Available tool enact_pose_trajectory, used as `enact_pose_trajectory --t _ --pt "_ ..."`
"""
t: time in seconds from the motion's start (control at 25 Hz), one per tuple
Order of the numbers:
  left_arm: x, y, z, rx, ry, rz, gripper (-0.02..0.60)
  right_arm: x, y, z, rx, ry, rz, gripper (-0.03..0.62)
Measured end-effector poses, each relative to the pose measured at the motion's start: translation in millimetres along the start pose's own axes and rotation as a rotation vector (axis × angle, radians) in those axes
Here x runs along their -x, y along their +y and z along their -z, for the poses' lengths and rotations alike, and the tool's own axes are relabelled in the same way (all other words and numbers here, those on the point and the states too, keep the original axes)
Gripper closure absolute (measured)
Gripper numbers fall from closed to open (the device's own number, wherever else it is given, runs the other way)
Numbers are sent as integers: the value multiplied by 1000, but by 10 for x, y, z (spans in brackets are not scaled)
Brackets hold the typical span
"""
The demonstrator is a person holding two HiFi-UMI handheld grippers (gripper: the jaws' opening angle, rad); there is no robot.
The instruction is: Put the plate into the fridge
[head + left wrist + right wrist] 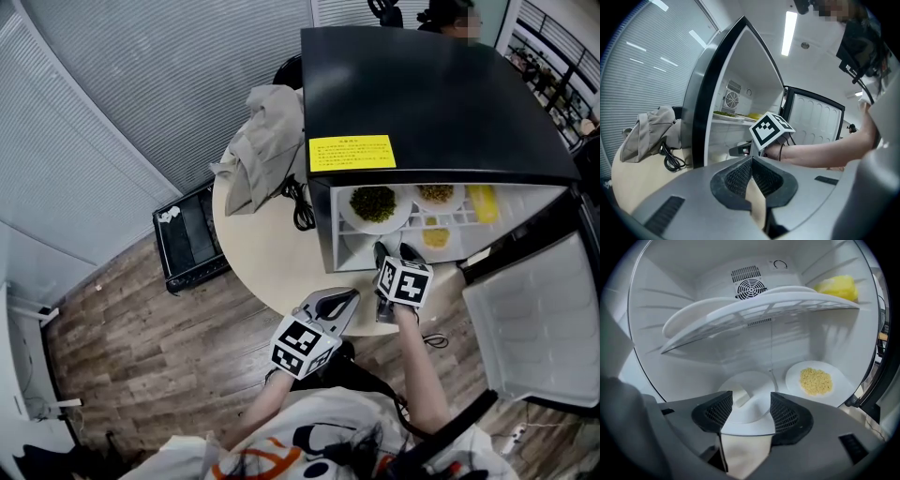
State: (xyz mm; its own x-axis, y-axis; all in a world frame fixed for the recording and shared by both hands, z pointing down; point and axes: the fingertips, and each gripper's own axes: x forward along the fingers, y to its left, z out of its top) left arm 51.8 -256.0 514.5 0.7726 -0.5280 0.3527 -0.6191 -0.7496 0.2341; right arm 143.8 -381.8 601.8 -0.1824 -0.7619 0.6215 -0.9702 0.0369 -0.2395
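Head view steeply down; both gripper views toward shared fridge [422,94]

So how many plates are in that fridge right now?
4. Upper wire shelf: white plate of green vegetables, white plate of brownish food. Fridge floor: white plate of yellow grains, white plate with a pale block. Others may be hidden.

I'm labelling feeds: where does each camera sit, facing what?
Head view: on the head, steeply down at fridge, table; left hand-held gripper, right hand-held gripper, right forearm.
Left gripper view: on left hand-held gripper, facing fridge's open side; shut jaws, right forearm.
Right gripper view: on right hand-held gripper, facing a plate inside fridge; open jaws.
Shared: first two show the right forearm.
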Motion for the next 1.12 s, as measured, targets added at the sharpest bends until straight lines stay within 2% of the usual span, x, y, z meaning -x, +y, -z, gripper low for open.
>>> enact_pose_trajectory --t 0.28,0.48,1.12 --pt "68 -2 -3 -4 -6 2 572 141 63 22 -51 -20 -38 339" --pt "148 -11 2 -8 -10 2 572 275 119 53 -75 -41 -45 415" --pt "514 -109 49 -33 -22 46 572 964 526 188 -100 -101 -112 416"
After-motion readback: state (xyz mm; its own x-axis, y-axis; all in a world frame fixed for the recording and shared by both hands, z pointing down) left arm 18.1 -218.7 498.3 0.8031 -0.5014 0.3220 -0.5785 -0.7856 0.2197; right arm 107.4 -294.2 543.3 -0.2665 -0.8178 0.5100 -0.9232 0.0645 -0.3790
